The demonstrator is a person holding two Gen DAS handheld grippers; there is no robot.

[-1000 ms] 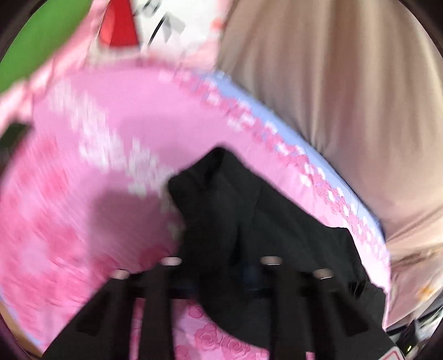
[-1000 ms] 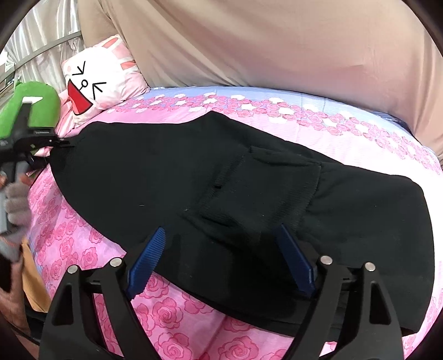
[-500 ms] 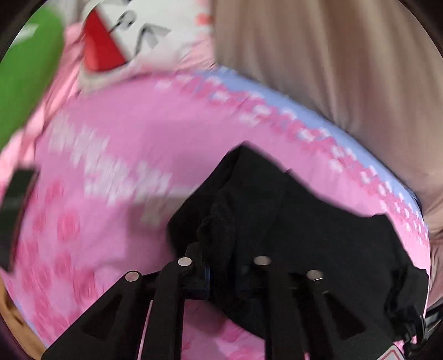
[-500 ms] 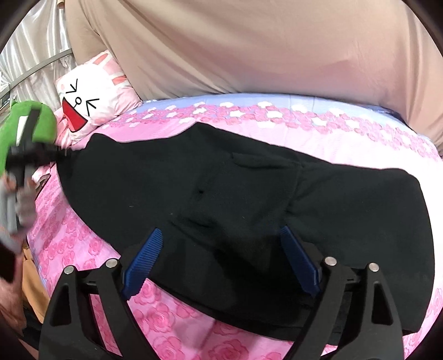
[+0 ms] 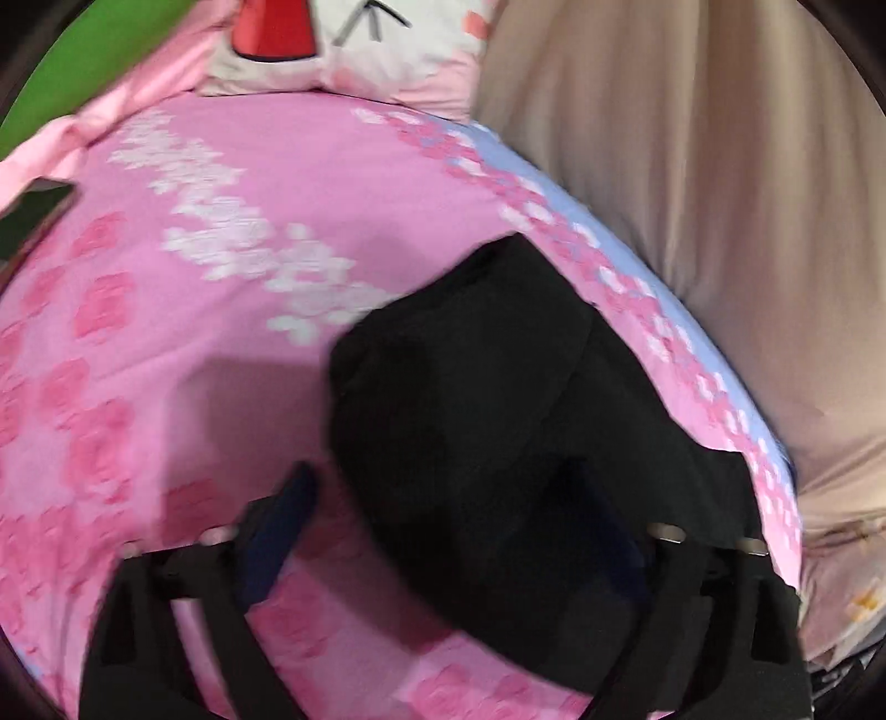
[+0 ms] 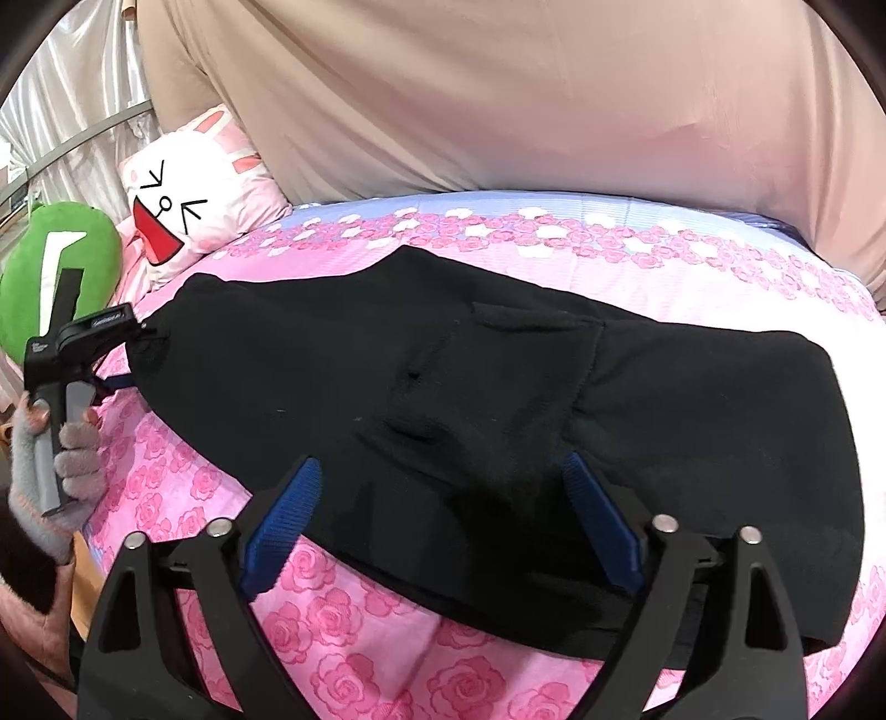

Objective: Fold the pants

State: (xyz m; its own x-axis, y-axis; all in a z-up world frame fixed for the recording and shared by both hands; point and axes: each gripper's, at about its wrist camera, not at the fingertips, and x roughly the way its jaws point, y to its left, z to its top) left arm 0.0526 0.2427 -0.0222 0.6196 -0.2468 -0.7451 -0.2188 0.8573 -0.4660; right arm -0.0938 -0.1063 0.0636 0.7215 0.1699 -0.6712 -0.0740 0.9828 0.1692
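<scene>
The left claw stands spread wide, its blue-padded fingers either side of the rumpled end of the black fabric pants. These lie on the pink rose-print bed sheet; a white cartoon-face pillow sits beyond.

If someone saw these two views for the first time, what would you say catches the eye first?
The black pants dominate, spread flat across the pink rose-print bedsheet in the middle of the right wrist view. At the far left corner of the bed sit a white cartoon-face pillow and a green plush cushion. Near the pants' left end, a gray-gloved hand holds the left gripper, open.
</scene>
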